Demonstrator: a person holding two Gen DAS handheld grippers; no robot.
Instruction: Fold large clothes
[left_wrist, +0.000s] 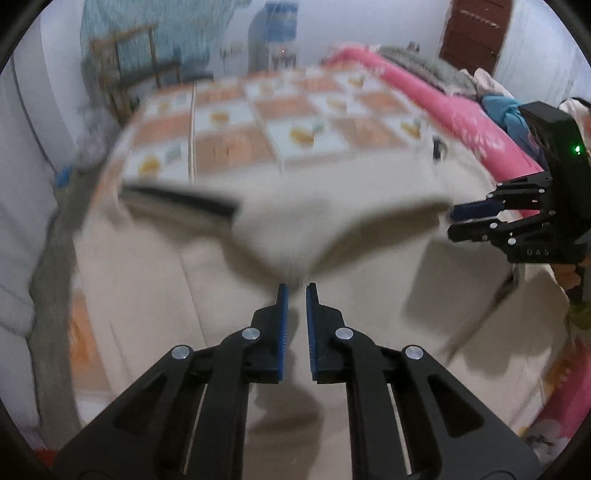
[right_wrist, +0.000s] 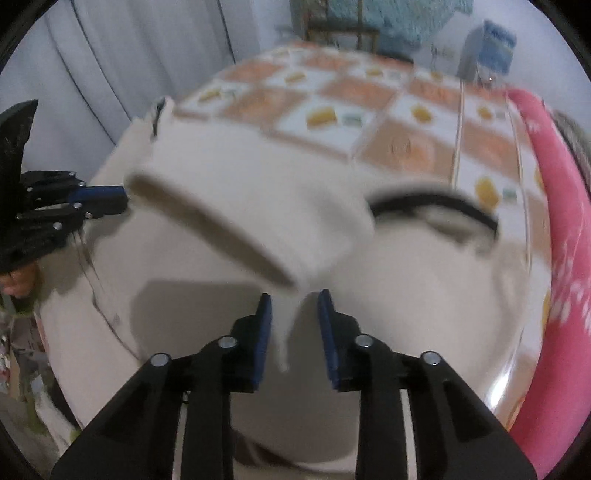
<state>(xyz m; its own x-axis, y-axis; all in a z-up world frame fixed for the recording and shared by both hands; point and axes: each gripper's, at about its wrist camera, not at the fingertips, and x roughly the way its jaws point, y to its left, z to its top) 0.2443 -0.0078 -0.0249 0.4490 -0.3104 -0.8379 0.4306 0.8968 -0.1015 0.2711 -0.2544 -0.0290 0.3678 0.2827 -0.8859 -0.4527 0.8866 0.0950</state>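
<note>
A large cream garment (left_wrist: 207, 295) with a black trim band (left_wrist: 184, 201) lies on the bed; a lifted fold of it (left_wrist: 295, 229) hangs in the air. My left gripper (left_wrist: 296, 291) is nearly shut, pinching the fold's corner at its fingertips. In the right wrist view the same garment (right_wrist: 229, 206) is lifted, and a strip of its edge hangs between the fingers of my right gripper (right_wrist: 294, 299), whose jaws stand apart. The right gripper also shows in the left wrist view (left_wrist: 465, 218), and the left gripper in the right wrist view (right_wrist: 110, 201). Both views are motion-blurred.
The bed has an orange-and-white checked sheet (left_wrist: 280, 122). A rolled pink blanket (left_wrist: 461, 122) lies along its right side, with a clothes pile (left_wrist: 495, 96) beyond. A wooden chair (left_wrist: 133, 62) and a water dispenser (left_wrist: 277, 37) stand behind. Curtains (right_wrist: 110, 55) hang at the left.
</note>
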